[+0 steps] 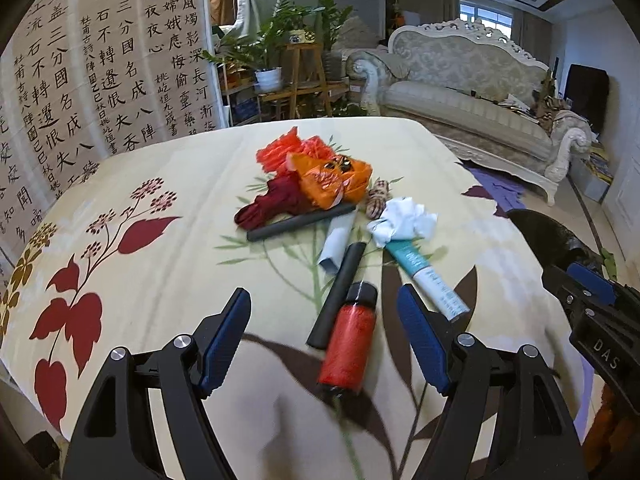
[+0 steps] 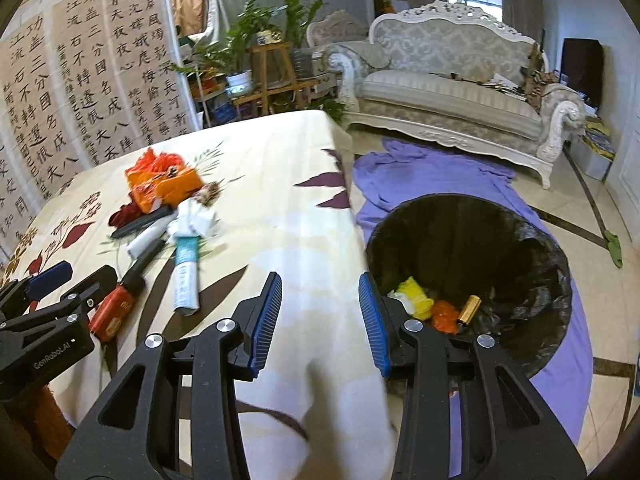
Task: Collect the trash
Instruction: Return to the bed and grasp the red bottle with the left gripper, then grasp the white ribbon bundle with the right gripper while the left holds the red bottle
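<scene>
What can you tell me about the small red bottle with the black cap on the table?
The red bottle is a small cylinder with a black screw cap; its body looks glittery red, probably clear plastic or glass with red content. It lies on its side on the flowered tablecloth, cap pointing away toward the trash pile. A black tube lies along its left side, apparently touching near the cap. It lies just ahead of the open left claw, which does not touch it.

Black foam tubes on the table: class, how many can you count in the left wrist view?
2. One black foam tube lies across the pile, under the orange bag. The other black foam tube lies beside the red bottle. More could be hidden under the pile.
</scene>
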The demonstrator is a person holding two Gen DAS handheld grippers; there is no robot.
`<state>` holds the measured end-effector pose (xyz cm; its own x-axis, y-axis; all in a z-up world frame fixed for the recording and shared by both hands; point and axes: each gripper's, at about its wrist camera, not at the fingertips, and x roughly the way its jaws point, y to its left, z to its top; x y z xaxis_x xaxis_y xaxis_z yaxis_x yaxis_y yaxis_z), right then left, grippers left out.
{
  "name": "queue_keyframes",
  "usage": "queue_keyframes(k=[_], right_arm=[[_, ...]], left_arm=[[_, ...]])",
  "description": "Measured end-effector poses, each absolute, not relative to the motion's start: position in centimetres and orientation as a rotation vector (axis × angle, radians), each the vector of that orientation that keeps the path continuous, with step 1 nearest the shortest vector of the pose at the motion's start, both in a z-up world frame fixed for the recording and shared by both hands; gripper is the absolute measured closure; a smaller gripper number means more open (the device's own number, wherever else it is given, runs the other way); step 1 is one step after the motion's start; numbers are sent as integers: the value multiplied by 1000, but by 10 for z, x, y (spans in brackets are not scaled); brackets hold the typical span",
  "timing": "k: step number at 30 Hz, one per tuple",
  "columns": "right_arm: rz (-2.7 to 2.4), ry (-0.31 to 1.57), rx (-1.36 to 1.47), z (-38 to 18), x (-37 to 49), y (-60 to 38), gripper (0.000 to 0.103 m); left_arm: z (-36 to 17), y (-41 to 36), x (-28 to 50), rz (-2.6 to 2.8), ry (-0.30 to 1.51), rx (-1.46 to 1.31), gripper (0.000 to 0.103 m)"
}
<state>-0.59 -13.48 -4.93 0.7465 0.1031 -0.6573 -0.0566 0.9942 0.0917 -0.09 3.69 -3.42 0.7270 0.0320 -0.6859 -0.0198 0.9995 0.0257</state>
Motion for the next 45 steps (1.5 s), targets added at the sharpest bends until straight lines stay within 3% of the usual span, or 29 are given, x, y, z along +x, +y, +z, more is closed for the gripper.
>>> queue_keyframes(k=[6, 9, 13, 19, 23, 45], right_arm=[[99, 727, 65, -52, -9, -129, 64], [95, 727, 69, -51, -10, -131, 64], [94, 726, 75, -52, -10, -134, 64], [100, 732, 74, -53, -8, -133, 64], [106, 734, 68, -53, -7, -130, 64], [215, 755, -9, -54, 8, -74, 64]], left_arm=[[-39, 33, -4, 14, 767, 31, 32], [-45, 27, -4, 4, 782, 50, 42], [-55, 22, -1, -15, 823, 66, 63], [-57, 20, 0, -4, 813, 83, 64], [-55, 19, -3, -12, 798, 91, 78], [-41, 78, -19, 60, 772, -8, 78]])
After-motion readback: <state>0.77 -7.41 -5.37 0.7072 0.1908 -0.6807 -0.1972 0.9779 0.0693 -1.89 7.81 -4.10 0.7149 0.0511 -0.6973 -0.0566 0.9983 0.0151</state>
